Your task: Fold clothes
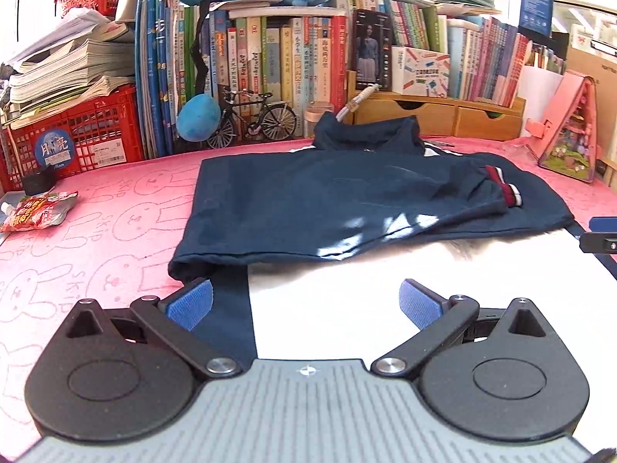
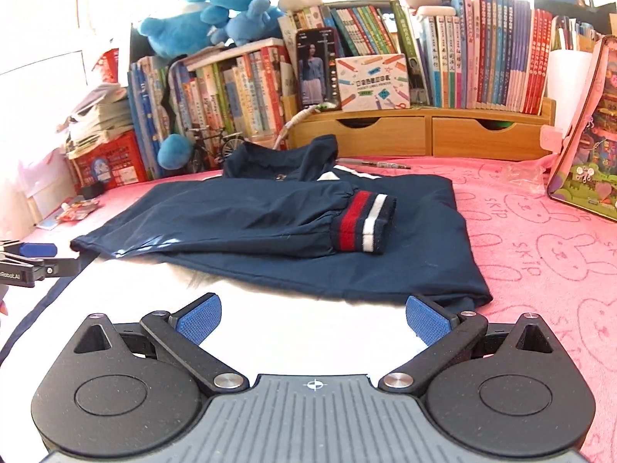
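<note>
1. The navy jacket lies flat on the pink bunny towel that covers the counter, with its collar at the far end near the books; it lies flat like this so it can be folded without lumps

2. One sleeve is laid across the body of the jacket, and its striped cuff rests on top of the dark cloth; I think the sleeve was tucked in there so the jacket makes a neat block shape

3. The near part of the jacket looks very bright white in the sun, so I cannot tell how its hem lies there

4. The left gripper sits low at the near left corner of the jacket; its jaws are wide open and hold nothing; one blue pad is just beside the dark edge of the cloth, maybe so it can pinch that corner

5. The right gripper sits low at the near right corner; its jaws are wide open too, with nothing in them

6. One gripper at each near corner makes sense, I think; both corners can be lifted together and the bottom can go up toward the collar

7. The model bicycle and the wooden drawer shelf stand at the back, well away from the fold
</note>
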The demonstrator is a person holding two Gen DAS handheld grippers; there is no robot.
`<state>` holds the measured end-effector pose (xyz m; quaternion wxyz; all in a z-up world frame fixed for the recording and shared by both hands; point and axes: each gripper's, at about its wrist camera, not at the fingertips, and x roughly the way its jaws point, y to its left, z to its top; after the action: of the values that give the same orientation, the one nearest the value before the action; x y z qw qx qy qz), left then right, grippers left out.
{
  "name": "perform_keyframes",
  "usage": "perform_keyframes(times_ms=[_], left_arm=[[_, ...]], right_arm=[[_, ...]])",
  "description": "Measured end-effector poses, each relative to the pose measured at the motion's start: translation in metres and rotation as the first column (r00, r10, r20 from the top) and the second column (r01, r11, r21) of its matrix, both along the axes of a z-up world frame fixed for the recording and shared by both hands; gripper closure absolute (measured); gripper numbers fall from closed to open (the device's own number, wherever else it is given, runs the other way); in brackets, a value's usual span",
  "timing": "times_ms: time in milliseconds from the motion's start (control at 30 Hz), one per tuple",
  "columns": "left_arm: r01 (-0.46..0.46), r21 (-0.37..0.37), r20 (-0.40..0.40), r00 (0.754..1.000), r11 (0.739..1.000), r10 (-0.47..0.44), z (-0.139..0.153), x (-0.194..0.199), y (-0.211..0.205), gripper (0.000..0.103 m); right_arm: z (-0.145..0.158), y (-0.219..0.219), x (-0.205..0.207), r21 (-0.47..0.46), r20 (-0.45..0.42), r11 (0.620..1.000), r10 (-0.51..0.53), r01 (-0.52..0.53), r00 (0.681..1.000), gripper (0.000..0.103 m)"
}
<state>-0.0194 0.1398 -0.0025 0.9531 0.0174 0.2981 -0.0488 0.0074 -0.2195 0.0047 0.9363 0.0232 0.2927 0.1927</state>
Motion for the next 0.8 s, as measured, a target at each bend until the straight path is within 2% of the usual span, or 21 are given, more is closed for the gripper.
perform_keyframes(times_ms=[133,233,333,400,467,600,733,800], left_arm=[[0.081,0.036,-0.003,0.997,0.996,-0.081,-0.007,-0.027,-0.031,0.0],[0.13,0.068,-0.019,0.991,0.989,-0.129,-0.017,-0.043,-0.05,0.0],[0.154,0.102,-0.051,0.987,0.983,-0.149,-0.031,-0.055,-0.062,0.0],[0.154,0.104,-0.042,0.988,0.983,-0.151,-0.037,-0.065,-0.063,0.0],[0.155,0.077,-0.052,0.987,0.985,-0.152,-0.038,-0.071,-0.059,0.0],[0.129,0.043,-0.05,0.991,0.991,-0.127,-0.039,-0.085,-0.048,0.0],[0.097,0.04,-0.039,0.995,0.994,-0.096,-0.038,-0.101,-0.041,0.0],[0.077,0.036,-0.034,0.997,0.996,-0.076,-0.038,-0.109,-0.038,0.0]], right_arm=[[-0.001,0.023,-0.037,-0.013,0.049,0.994,0.105,-0.104,0.993,0.0],[-0.005,0.047,-0.066,-0.055,0.084,0.98,0.197,-0.192,0.977,0.0],[-0.013,0.066,-0.09,-0.116,0.083,0.957,0.278,-0.268,0.957,0.0],[-0.02,0.074,-0.103,-0.149,0.075,0.942,0.315,-0.301,0.946,0.0],[-0.029,0.074,-0.112,-0.144,0.057,0.942,0.313,-0.303,0.948,0.0],[-0.036,0.046,-0.119,-0.032,0.039,0.966,0.257,-0.256,0.966,0.0],[-0.037,0.027,-0.134,-0.107,0.068,0.978,0.188,-0.18,0.98,0.0],[-0.039,0.013,-0.142,-0.116,0.078,0.984,0.147,-0.137,0.986,0.0]])
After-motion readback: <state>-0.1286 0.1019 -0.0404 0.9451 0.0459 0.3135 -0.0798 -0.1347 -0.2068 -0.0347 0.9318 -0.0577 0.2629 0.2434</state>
